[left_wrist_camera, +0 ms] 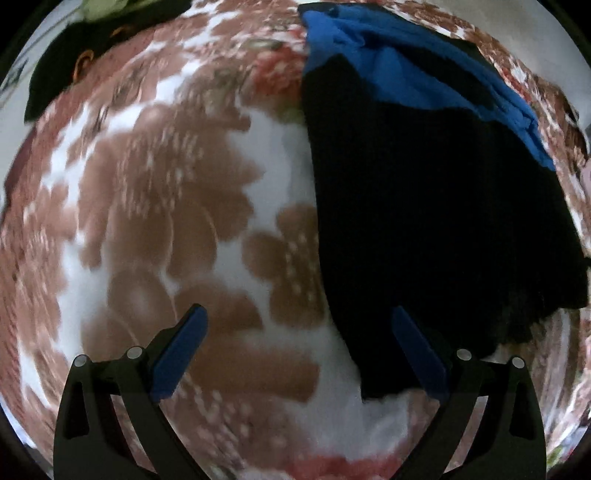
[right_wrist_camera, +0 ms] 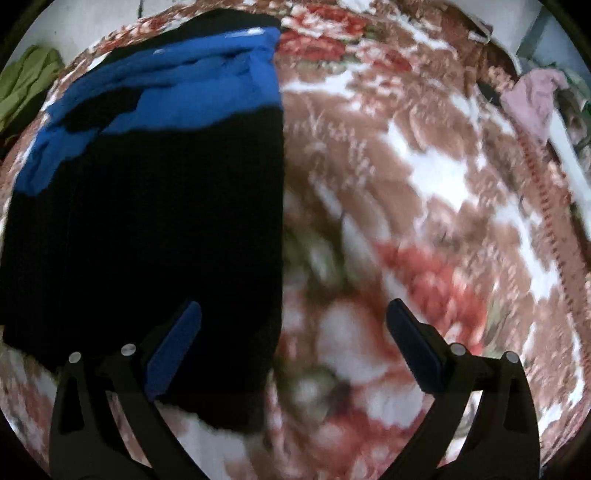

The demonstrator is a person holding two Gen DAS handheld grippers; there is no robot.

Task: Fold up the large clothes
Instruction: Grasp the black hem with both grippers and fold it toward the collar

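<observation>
A black and blue garment lies folded in a rough rectangle on a floral blanket, black part near me, blue part far. In the left wrist view it fills the right half. My left gripper is open and empty above the blanket, its right finger over the garment's near left corner. In the right wrist view the garment fills the left half. My right gripper is open and empty, its left finger over the garment's near right edge.
A black garment with an orange mark and a green cloth lie at the far left. A green cloth shows far left and a pink cloth far right by the blanket's edge.
</observation>
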